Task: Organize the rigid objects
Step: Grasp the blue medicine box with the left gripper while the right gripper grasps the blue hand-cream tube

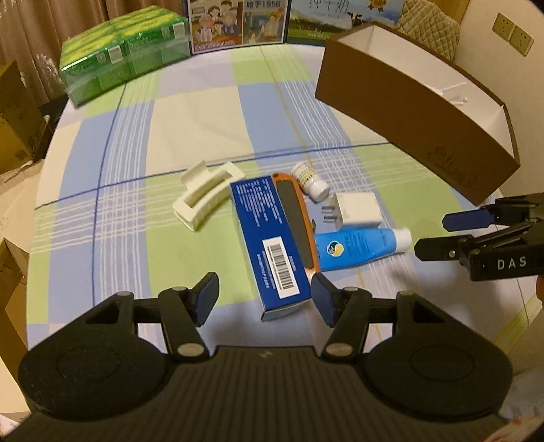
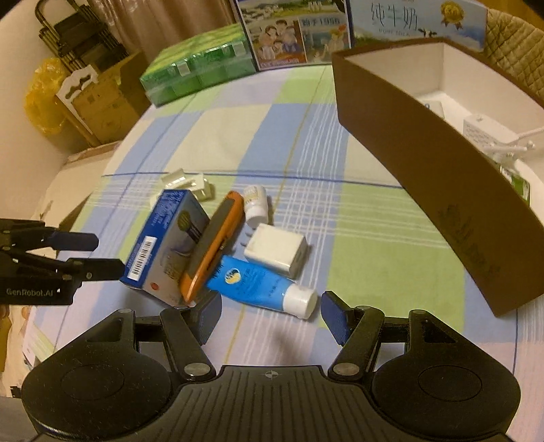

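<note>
Six loose items sit in one cluster mid-table on the checked cloth: one blue carton, one orange-edged flat tool leaning on its side against the carton, one small white bottle, one white plug adapter, one blue tube with white cap, one white hair claw. The claw lies just beside the carton's far end, apart from the rest. The adapter sits between bottle and tube, all close together.

My left gripper hangs above the carton's near end, jaws spread and empty, not touching it. My right gripper hangs over the tube's cap, jaws spread and empty too.

One brown box with white inside, right of the cluster, well apart. In it, from the right wrist view: a white carton, a white stick-like thing, something green; the rest is hidden by the wall.

Far edge: one green wrapped pack, two upright printed cartons.
</note>
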Demonstrator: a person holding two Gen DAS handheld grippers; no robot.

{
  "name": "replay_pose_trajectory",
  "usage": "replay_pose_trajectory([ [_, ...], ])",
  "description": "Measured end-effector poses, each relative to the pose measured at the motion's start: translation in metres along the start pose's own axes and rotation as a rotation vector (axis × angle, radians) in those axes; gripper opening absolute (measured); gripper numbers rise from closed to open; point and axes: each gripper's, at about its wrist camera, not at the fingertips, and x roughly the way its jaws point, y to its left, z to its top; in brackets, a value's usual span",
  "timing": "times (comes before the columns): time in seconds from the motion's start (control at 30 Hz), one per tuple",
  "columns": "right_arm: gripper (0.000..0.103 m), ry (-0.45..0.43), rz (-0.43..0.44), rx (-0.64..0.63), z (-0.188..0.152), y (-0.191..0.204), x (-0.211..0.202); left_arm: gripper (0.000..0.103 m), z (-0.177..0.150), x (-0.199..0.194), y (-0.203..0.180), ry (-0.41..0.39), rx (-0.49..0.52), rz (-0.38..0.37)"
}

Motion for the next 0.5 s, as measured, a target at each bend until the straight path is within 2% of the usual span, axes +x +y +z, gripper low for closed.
replay_pose_trajectory([
  [0.27,0.062,0.019,-0.017,-0.009,-0.006,-0.011,0.011,0.056,0.005,0.026,-0.007,0.019,0.005,0.024],
  [0.5,0.062,0.026,-0.019,-0.071,-0.007,-0.01,0.025,0.055,0.017,0.047,-0.011,0.03,0.007,0.066],
])
